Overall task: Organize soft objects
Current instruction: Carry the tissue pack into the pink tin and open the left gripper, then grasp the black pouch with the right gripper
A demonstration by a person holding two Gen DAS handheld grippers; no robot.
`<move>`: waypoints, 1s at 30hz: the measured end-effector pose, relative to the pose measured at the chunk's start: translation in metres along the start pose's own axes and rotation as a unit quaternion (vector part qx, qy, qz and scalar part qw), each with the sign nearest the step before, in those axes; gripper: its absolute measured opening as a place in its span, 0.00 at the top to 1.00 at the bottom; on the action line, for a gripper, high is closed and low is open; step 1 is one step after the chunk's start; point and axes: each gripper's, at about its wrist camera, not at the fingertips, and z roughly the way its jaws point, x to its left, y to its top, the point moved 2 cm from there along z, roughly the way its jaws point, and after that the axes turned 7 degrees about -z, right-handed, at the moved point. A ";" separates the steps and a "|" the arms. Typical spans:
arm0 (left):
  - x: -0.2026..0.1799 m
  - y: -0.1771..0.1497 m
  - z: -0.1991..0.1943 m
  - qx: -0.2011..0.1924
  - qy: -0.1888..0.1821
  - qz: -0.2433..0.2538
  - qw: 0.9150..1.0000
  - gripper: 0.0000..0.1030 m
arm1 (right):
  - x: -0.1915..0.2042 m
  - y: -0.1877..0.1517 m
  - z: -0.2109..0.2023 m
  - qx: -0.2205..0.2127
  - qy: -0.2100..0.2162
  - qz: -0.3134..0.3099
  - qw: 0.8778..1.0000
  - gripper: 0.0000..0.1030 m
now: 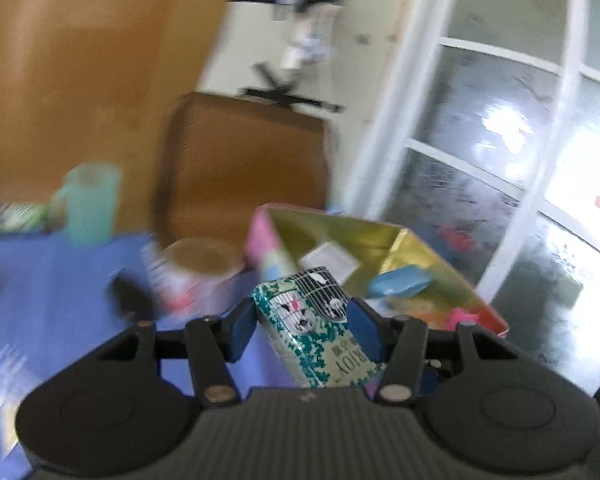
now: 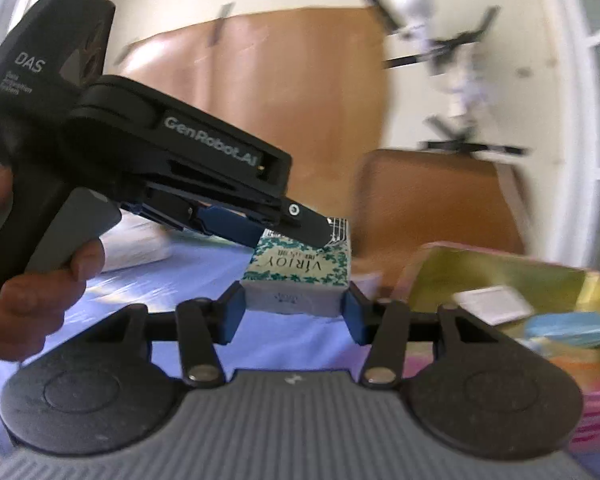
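Both grippers are clamping the tissue pack: left gripper, right gripper. Box rim sitting just beside.

Tissue pack: white, teal leaf print. Box: gold inside, pink outside. Tablecloth: blue-violet. Cup: pale green. Gripper pads: blue.

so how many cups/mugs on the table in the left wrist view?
2. A teal cup stands at the far left edge of the blue table; a white patterned mug sits nearer, just left of the gold-lined box. Heavy blur; others may be hidden.
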 end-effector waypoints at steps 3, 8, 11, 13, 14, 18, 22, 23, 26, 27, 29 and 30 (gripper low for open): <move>-0.026 0.008 0.036 0.006 -0.015 0.012 1.000 0.47 | -0.031 -0.002 0.004 0.001 -0.051 0.019 0.998 0.47; -0.041 -0.002 0.072 -0.013 0.048 0.045 0.998 0.31 | -0.079 -0.026 0.047 0.042 -0.178 0.041 0.982 0.44; -0.028 -0.010 0.065 -0.004 0.048 0.030 0.998 0.31 | -0.091 -0.040 0.041 0.044 -0.168 0.097 0.980 0.44; -0.013 -0.013 0.055 -0.006 0.069 0.028 0.997 0.31 | -0.090 -0.044 0.034 0.041 -0.167 0.100 0.980 0.44; -0.005 -0.014 0.046 -0.005 0.080 0.023 0.996 0.31 | -0.086 -0.044 0.030 0.037 -0.167 0.096 0.981 0.44; 0.042 -0.023 0.023 -0.002 0.123 -0.015 0.992 0.31 | -0.073 -0.037 0.021 0.016 -0.143 0.092 0.985 0.45; 0.097 -0.032 0.005 0.011 0.178 -0.064 0.982 0.31 | -0.046 -0.026 0.021 0.009 -0.105 0.077 0.991 0.45; 0.110 -0.034 -0.001 0.010 0.191 -0.073 0.979 0.31 | -0.039 -0.022 0.024 0.007 -0.091 0.072 0.993 0.45; 0.147 -0.042 -0.021 0.002 0.246 -0.081 0.966 0.31 | -0.013 -0.011 0.034 0.009 -0.040 0.053 0.998 0.45; 0.158 -0.044 -0.028 -0.001 0.263 -0.084 0.961 0.31 | -0.004 -0.008 0.041 0.014 -0.020 0.046 0.999 0.45; 0.180 -0.048 -0.042 -0.009 0.292 -0.093 0.952 0.31 | 0.012 -0.001 0.062 0.034 0.023 0.033 0.999 0.45; 0.191 -0.052 -0.046 -0.012 0.304 -0.101 0.947 0.31 | 0.019 0.002 0.074 0.043 0.041 0.029 0.998 0.45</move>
